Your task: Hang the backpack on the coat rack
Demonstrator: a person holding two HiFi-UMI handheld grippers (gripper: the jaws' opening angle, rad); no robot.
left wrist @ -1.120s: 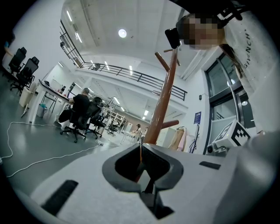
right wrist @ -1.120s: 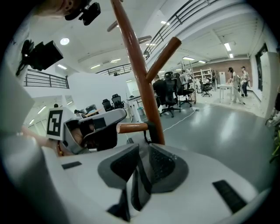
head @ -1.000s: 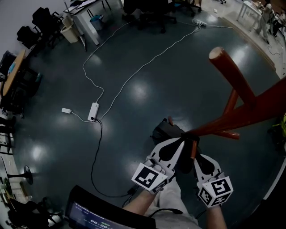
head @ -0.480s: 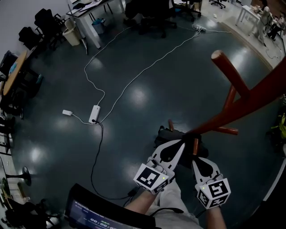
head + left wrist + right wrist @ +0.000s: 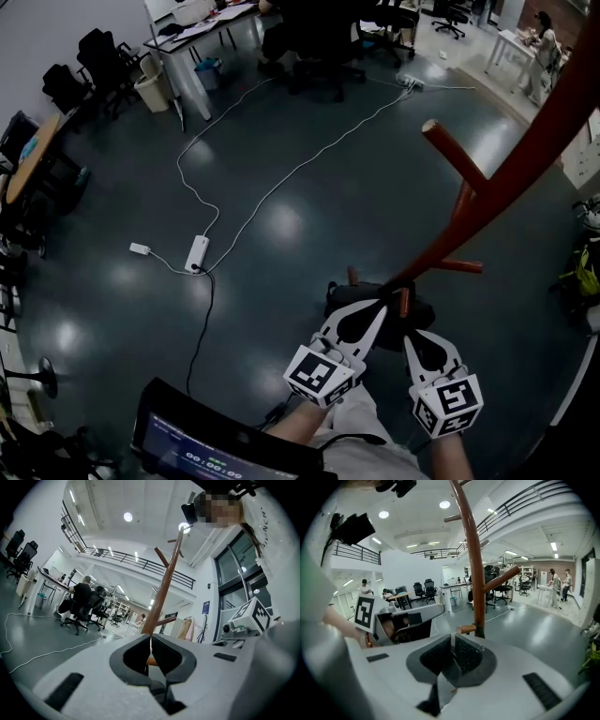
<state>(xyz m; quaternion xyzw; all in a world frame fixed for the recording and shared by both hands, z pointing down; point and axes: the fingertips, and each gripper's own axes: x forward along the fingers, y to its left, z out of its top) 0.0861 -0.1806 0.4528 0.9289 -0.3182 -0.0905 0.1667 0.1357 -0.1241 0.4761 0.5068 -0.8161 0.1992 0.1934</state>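
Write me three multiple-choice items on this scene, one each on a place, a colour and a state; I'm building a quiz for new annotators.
1. Where does the white power strip lie?
A) on the floor
B) on a desk
C) on a chair

2. What colour is the coat rack?
A) white
B) reddish-brown
C) green

3. How do the left gripper's jaws stand?
A) wide apart
B) out of view
C) closed together

Answers:
1 A, the strip lies on the dark floor with its cables.
2 B, the pole and pegs are reddish-brown.
3 C, the left gripper view shows the jaws meeting at their tips, which the head view places at the black backpack.
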